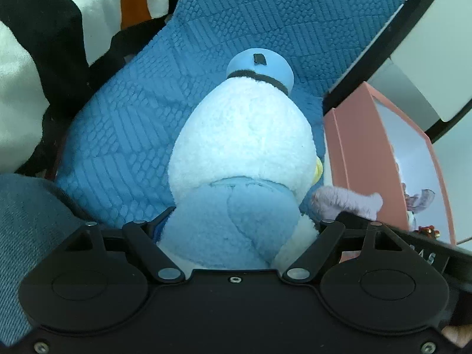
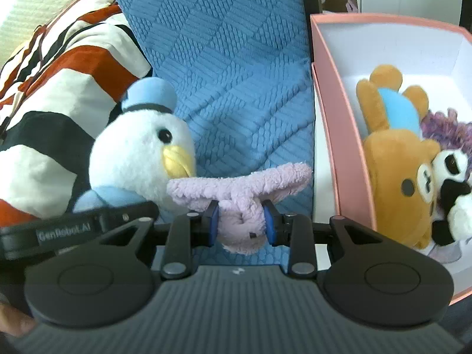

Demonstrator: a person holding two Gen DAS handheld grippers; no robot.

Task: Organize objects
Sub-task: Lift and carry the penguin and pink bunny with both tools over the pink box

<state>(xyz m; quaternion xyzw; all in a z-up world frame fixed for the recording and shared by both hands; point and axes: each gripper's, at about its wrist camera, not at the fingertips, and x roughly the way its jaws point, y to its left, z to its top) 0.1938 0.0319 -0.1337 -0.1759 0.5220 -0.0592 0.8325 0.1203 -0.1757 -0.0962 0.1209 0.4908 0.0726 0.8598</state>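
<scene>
Under everything lies the blue quilted cover (image 2: 236, 73), a textured cloth that fills the middle of both my views, with a striped blanket (image 2: 59, 67) in white, black and orange-red bunched along its left side. To the right of the cover stands the pink box (image 2: 330, 135), open at the top with a white inside, its near wall just beside the cover's edge. In it lie a brown bear plush (image 2: 398, 159) with a light blue patch on its back, a black-and-white plush (image 2: 451, 183) pressed against the bear's face, and something purple and fuzzy (image 2: 442, 124) behind them. Next in size is the white duck plush (image 1: 244, 147) with a pale blue hat and a yellow beak, held upright over the cover; my left gripper (image 1: 236, 230) is closed around its light blue lower body, though the fingertips themselves are buried in the fur. From the right wrist view the duck (image 2: 141, 153) sits left of centre, facing right, its beak nearly touching the smallest thing, a lilac plush (image 2: 242, 188) with two spread flaps. My right gripper (image 2: 241, 224) is clamped on the lilac plush's lower part, the blue pads of my fingers (image 2: 214, 221) pressing it from both sides, above the cover and left of the box
</scene>
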